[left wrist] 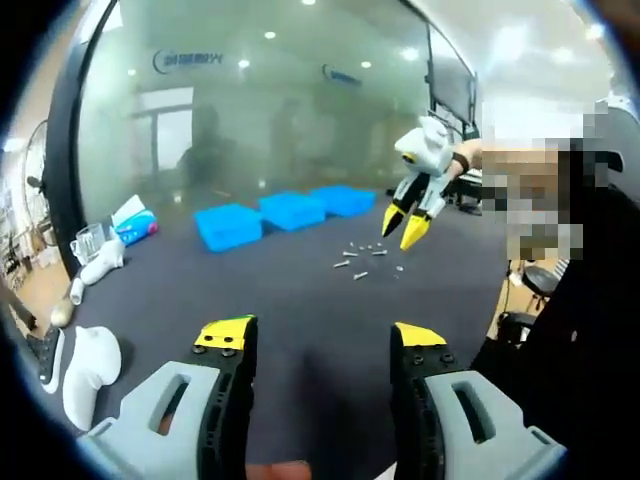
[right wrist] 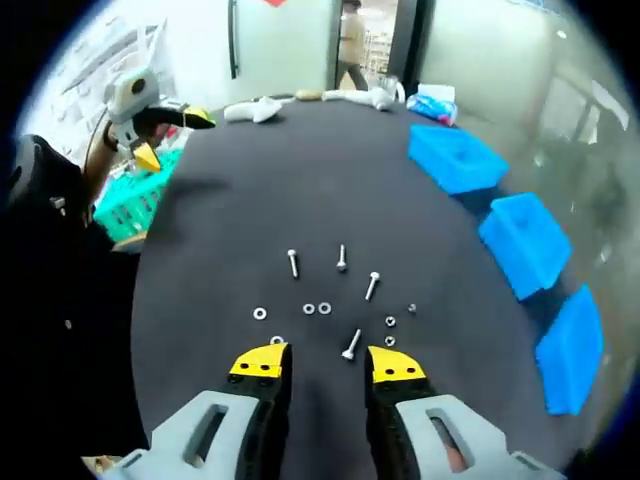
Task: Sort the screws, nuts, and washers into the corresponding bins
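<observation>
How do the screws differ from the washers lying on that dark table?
The screws are long thin rods with a head at one end; the washers are small flat rings with a hole. The screws point various ways, three in a far row and one nearer the right hand-held gripper; the washers sit between. Both are silvery metal, loose on the table, outside the blue bins.

Three blue bins (right wrist: 525, 240) along the worktop's (right wrist: 220, 220) edge — and loose hardware before them: four screws (right wrist: 293, 263), about four washers (right wrist: 260, 313), and about three small nuts (right wrist: 390, 322) — the tiniest are hard to tell apart.
</observation>
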Motion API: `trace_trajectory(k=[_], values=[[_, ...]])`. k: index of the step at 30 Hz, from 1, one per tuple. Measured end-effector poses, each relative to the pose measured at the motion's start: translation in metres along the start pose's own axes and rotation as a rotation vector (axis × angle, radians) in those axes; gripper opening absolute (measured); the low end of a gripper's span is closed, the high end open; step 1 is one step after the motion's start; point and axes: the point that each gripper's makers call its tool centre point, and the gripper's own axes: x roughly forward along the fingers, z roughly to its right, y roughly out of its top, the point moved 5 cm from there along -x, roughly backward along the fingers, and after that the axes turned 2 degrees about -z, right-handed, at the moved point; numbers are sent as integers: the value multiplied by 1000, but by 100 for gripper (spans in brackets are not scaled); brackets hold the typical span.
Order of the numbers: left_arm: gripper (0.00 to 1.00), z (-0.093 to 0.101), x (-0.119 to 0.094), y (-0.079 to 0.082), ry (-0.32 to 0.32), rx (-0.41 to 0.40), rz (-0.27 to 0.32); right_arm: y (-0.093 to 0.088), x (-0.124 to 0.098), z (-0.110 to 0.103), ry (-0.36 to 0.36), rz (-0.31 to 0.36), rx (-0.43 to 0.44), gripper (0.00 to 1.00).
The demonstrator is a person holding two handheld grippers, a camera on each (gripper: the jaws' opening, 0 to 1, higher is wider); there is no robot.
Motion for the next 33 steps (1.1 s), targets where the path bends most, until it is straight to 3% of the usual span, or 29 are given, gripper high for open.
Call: trace_trajectory(k=[10, 17, 33], values=[[51, -3, -4, -3, 19, -10, 4, 3, 18, 6, 15, -97, -3, 22], [51, -4, -5, -4, 21, -13, 8, 3, 24, 9, 31, -140, 40, 20], [52, -10, -7, -10, 30, -32, 10, 1, 34, 16, 44, -188, 130, 9]])
